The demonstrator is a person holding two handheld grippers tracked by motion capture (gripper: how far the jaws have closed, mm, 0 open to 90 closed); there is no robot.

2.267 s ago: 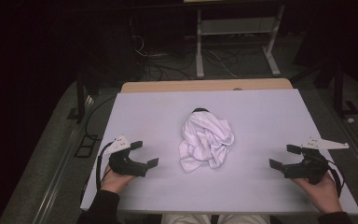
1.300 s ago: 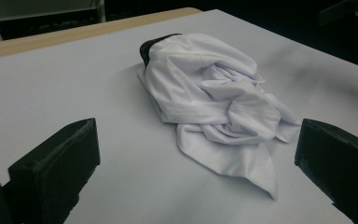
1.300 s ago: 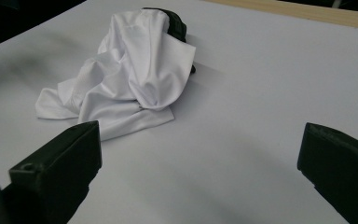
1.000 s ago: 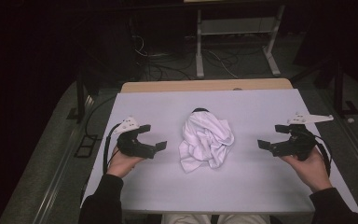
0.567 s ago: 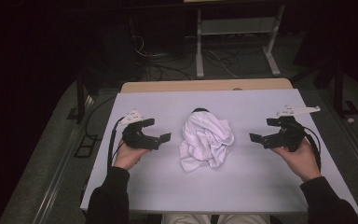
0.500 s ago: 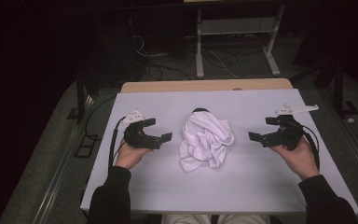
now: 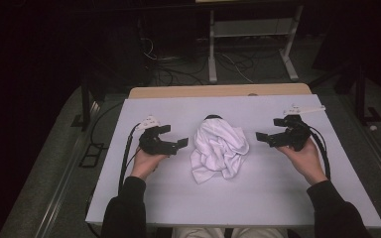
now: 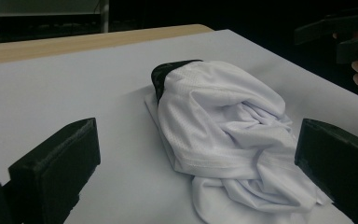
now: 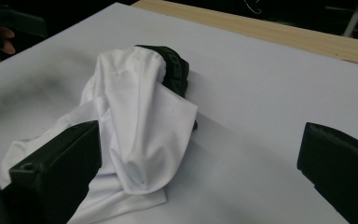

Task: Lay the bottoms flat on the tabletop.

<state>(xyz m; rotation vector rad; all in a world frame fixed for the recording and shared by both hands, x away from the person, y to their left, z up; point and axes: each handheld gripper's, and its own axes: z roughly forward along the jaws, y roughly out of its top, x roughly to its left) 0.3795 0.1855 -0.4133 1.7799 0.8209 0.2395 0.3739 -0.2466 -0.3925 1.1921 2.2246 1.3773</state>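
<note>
The white table point(image 7: 258, 198) carries 1 crumpled white garment point(image 7: 219, 148), a mesh sports piece with a black band point(image 8: 165, 74) at its far end, heaped at the table's centre. Its long axis runs from the person's edge of the table toward the far edge, so each gripper faces a long flank of the heap rather than an end. The left gripper point(image 7: 178, 145) sits just left of the garment, jaws spread wide and pointing right at it; in the left gripper view the cloth lies between and just beyond the 2 black jaws, apart from both. The right gripper point(image 7: 262, 137) sits right of the garment, jaws likewise spread and pointing left, with a little more bare table between it and the cloth. Judging by that gap, the left gripper is the nearer of the 2, and a short inward reach would bring it onto the hemmed edge point(image 8: 214, 161) facing it.
</note>
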